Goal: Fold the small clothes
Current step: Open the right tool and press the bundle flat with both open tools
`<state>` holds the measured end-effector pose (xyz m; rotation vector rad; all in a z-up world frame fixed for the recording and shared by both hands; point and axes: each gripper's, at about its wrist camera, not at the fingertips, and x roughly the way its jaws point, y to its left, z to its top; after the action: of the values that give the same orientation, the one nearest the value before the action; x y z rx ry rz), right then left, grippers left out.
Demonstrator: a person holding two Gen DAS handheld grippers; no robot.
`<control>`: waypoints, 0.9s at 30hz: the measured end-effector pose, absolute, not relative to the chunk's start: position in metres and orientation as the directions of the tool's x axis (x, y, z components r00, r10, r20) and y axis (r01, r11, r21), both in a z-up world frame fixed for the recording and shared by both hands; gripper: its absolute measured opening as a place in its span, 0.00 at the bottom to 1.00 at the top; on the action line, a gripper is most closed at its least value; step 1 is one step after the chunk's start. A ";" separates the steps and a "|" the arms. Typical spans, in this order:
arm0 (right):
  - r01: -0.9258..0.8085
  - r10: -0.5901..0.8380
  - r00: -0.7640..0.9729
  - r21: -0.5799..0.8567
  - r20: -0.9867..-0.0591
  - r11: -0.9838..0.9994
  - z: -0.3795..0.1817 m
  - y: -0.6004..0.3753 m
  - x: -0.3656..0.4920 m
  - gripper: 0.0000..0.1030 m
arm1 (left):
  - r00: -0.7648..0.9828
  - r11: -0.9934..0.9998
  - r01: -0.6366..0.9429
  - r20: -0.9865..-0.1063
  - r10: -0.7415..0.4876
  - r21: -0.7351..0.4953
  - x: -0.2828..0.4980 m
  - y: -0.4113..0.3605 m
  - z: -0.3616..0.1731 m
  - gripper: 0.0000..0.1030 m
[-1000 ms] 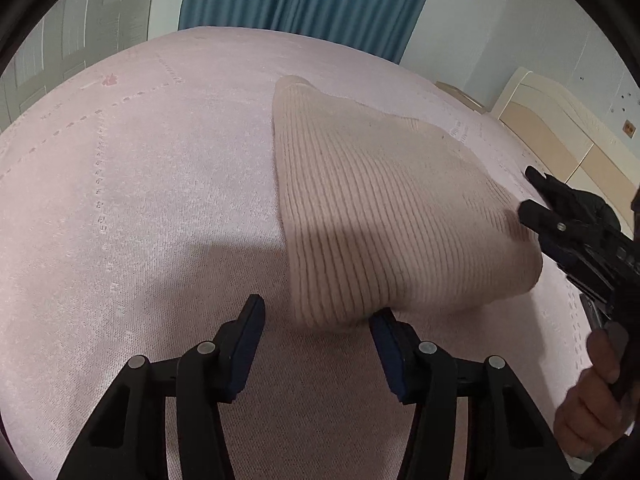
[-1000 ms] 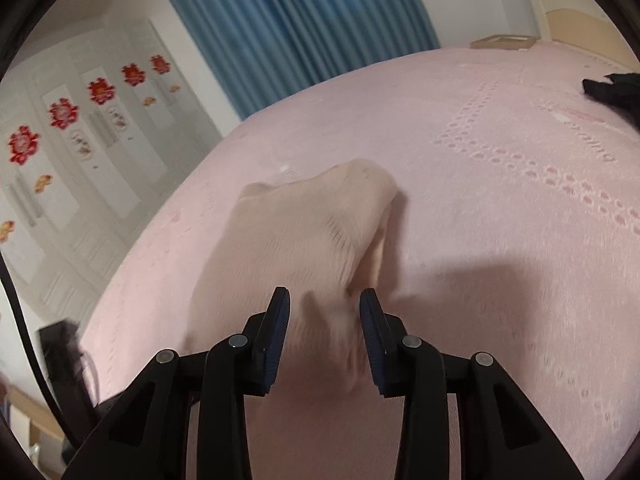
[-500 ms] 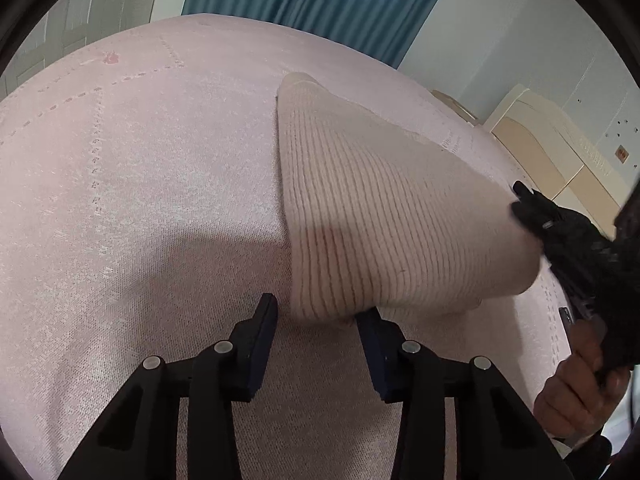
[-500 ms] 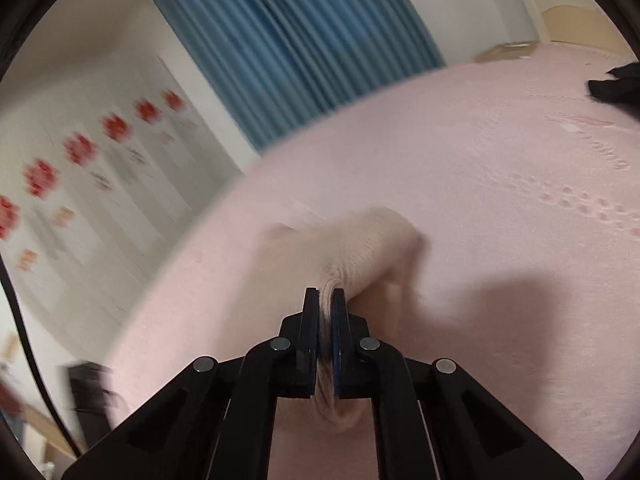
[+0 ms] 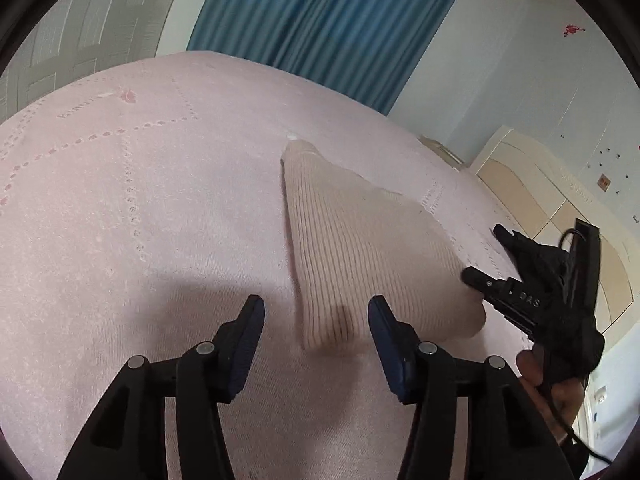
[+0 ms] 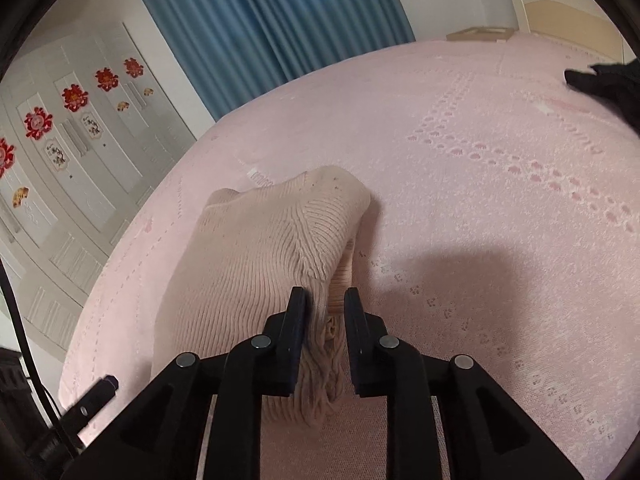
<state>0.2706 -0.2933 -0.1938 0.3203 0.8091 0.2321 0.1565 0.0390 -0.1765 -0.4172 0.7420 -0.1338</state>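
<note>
A small beige ribbed knit garment (image 5: 352,256) lies folded on the pink bedspread (image 5: 120,208). My left gripper (image 5: 316,316) is open, its fingers on either side of the garment's near corner, holding nothing. In the right wrist view the same garment (image 6: 256,256) lies in front of my right gripper (image 6: 325,300), whose jaws stand partly apart with a bunched fold of the knit between them. The right gripper also shows in the left wrist view (image 5: 532,292) at the garment's right edge.
A black cloth (image 6: 604,84) lies at the far right of the bed. Blue curtains (image 5: 320,20) hang behind the bed. A cream headboard (image 5: 548,200) stands at the right, white wardrobe doors (image 6: 60,152) at the left.
My left gripper has opened wider and drawn back a little from the garment's corner. My right gripper, shut on the fold half a second ago, has parted its jaws.
</note>
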 end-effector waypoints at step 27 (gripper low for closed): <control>-0.114 0.163 0.620 0.118 -0.768 0.987 -0.215 -0.264 0.354 0.31 | 0.657 0.957 -0.028 -0.727 -0.200 -0.288 0.317 0.012 -0.196 0.49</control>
<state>0.3537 -0.2639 -0.2154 0.0595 0.8885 0.1593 0.3173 0.0116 -0.1964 -0.2867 0.8516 -0.0986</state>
